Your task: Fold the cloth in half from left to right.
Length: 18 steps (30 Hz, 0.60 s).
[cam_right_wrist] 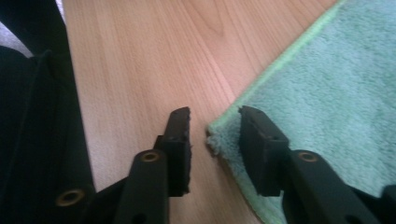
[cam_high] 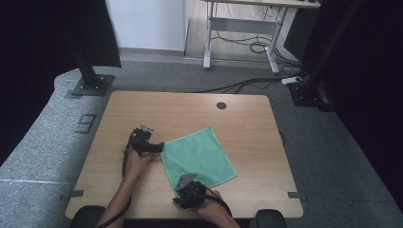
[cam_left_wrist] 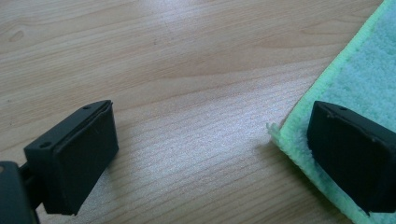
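Hidden: in the high view the jaw tips of both grippers are too small to read; the near table edge cuts off both forearms.
Cut off: the gripper views show the cloth in part, running out of frame to the right.
Cloth [cam_high: 198, 156]: green, square, fluffy pile with a paler stitched hem; lies flat on the table, turned like a diamond, just right of centre.
Table [cam_high: 247, 123]: pale wood grain, rounded corners, a dark round hole near the far edge.
Left gripper [cam_left_wrist: 205, 154]: jaws wide; one flat black pad over bare wood, the other over the cloth's left corner [cam_left_wrist: 299, 135]; nothing pinched.
Right gripper [cam_right_wrist: 212, 140]: jaws narrow, astride the cloth's near corner [cam_right_wrist: 219, 135], whose frayed tip sits in the gap; pads not yet pressing it.
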Each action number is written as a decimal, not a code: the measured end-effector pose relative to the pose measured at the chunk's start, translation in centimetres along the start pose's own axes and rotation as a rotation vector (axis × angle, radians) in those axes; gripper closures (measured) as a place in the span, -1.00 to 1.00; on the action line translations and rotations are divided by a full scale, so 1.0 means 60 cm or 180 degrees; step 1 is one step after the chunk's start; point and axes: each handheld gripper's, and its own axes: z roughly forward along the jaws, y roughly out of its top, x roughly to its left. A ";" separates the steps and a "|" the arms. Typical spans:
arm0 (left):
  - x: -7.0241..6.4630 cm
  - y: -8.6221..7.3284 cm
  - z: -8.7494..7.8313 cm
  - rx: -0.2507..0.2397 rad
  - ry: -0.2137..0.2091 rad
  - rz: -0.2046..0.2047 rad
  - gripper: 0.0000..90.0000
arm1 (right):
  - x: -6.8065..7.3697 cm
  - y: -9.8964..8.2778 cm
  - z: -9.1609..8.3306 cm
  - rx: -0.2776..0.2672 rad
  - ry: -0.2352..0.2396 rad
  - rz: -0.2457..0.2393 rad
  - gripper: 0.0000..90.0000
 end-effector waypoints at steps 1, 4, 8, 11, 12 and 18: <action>0.000 -0.001 -0.001 -0.0023 -0.0015 0.0014 -0.91 | 0.000 0.000 0.000 -0.0005 -0.0008 0.0022 0.49; -0.004 -0.003 -0.006 -0.0119 -0.0139 0.0136 -0.61 | -0.003 0.000 -0.001 0.0008 -0.0064 0.0059 0.72; -0.018 -0.009 -0.013 -0.0224 -0.0324 0.0274 0.14 | -0.010 -0.002 -0.003 0.0010 -0.0058 0.0177 0.87; -0.027 -0.011 -0.015 -0.0230 -0.0441 0.0301 0.67 | -0.009 0.000 -0.003 0.0029 -0.0076 0.0225 0.89; -0.027 -0.010 -0.015 -0.0213 -0.0492 0.0267 0.78 | -0.009 0.000 -0.003 0.0028 -0.0078 0.0232 0.90; -0.025 -0.007 -0.020 -0.0151 -0.0499 0.0090 0.97 | -0.006 0.008 -0.002 -0.0024 0.0049 0.0254 0.90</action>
